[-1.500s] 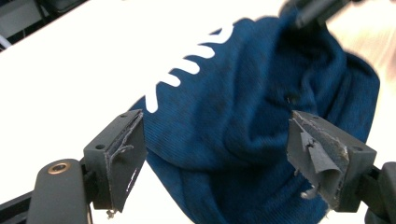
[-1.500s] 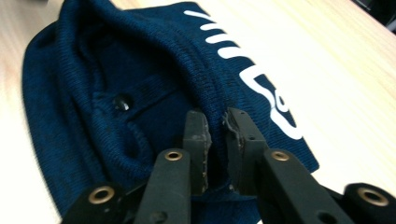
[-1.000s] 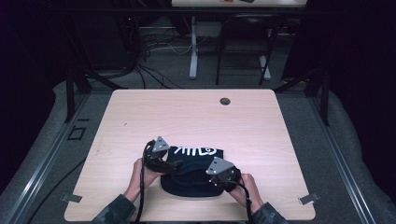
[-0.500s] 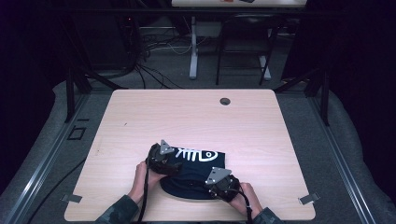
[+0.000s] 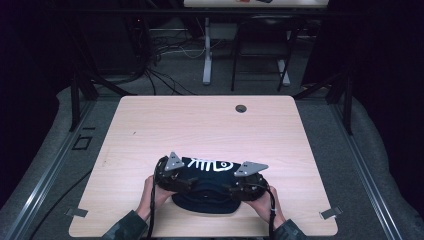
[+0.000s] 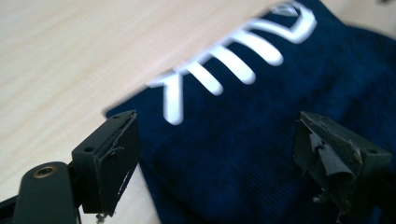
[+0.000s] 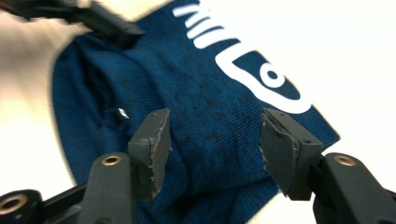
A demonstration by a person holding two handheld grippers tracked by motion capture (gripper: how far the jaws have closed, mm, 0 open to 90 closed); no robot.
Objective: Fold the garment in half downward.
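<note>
Near worktop's (image 5: 150, 125) front edge, dark blue knit cloth (image 5: 210, 192) with white fishbone print lying bunched. Left tool (image 6: 215, 154) spreading wide, jaws hovering over cloth's left end, gripping nothing. Right tool (image 7: 212, 149) also gaping, jaws straddling cloth's right end, nothing pinched. Both hands (image 5: 150, 192) holding tools at cloth's sides.

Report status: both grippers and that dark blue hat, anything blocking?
Left gripper open, jaws apart over the hat. Right gripper open, nothing between its jaws. Dark blue knit hat flat on the table, white fish-bone print up. Nothing in the way.
</note>
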